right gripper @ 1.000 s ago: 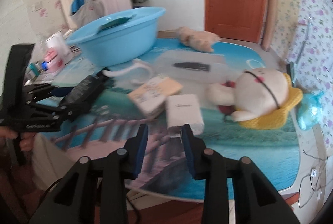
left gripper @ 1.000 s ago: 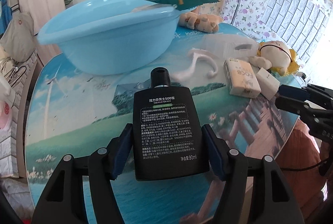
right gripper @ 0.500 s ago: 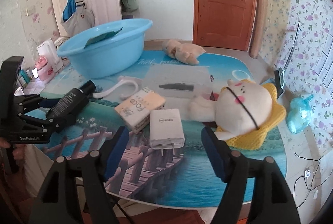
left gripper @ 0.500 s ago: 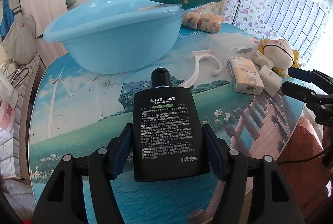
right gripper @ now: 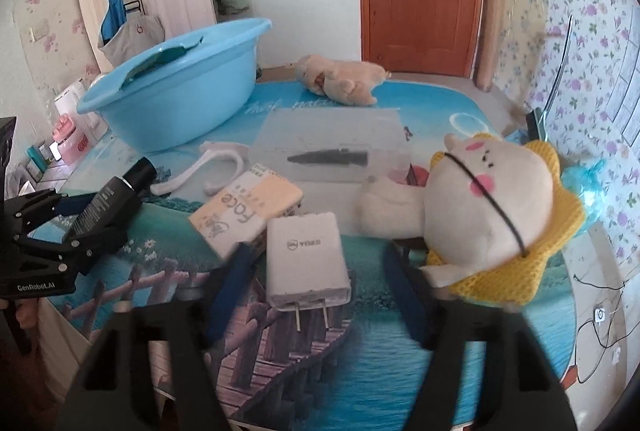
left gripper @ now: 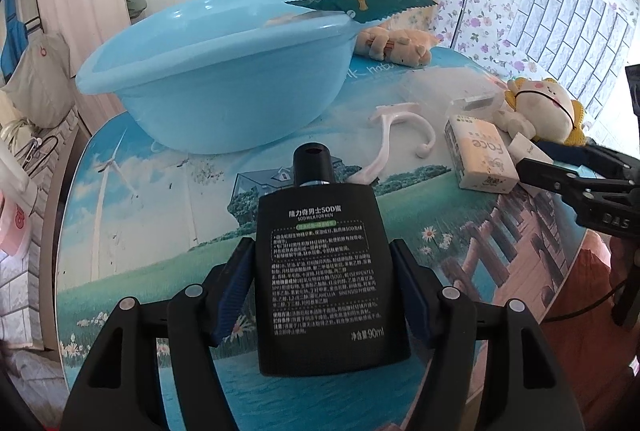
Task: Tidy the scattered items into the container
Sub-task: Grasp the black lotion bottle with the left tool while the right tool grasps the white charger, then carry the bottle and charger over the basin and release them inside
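Left to right: the blue basin (left gripper: pixel 224 79) stands at the table's far left. The left gripper (left gripper: pixel 322 283) clamps the black lotion bottle (left gripper: pixel 324 271) flat between its pads, cap toward the basin; it should clear the rim before release. The right gripper (right gripper: pixel 320 271), jaws wide, straddles the white charger (right gripper: pixel 306 259); closing squarely on its sides looks best.

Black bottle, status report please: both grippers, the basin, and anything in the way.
Left gripper shut on black bottle, short of blue basin. Right gripper open around white charger. Path to basin clear; green packet on its rim.
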Tool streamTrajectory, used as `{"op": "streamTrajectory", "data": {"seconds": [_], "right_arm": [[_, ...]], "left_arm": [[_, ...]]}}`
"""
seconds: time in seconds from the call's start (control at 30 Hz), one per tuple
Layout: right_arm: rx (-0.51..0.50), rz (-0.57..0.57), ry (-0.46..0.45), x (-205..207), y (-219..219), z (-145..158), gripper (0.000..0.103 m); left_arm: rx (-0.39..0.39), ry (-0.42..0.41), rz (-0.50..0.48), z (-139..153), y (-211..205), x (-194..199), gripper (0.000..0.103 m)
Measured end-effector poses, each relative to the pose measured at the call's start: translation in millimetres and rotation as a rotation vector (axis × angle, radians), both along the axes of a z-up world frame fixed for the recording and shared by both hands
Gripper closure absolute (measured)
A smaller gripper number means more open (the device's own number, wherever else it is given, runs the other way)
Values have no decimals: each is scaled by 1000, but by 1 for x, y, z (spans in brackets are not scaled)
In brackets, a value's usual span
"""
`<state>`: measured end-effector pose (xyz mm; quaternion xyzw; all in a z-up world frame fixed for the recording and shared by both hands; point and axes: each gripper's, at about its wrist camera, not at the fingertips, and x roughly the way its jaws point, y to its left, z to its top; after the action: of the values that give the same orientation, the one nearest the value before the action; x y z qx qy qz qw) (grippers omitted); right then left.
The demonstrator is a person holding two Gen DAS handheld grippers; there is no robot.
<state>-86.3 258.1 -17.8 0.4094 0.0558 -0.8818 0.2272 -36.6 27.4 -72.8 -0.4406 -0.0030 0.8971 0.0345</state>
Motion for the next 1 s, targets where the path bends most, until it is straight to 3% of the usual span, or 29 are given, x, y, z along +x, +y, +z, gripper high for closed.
{"op": "streamTrajectory", "data": {"seconds": [0.5, 1.0], "right_arm": [[57, -3, -5, 20, 1, 4, 65], [65, -18, -3, 11, -7, 0, 66]], "left_arm": [[25, -30, 19, 4, -13, 18, 39], [4, 24, 24, 2, -13, 12, 40]]}}
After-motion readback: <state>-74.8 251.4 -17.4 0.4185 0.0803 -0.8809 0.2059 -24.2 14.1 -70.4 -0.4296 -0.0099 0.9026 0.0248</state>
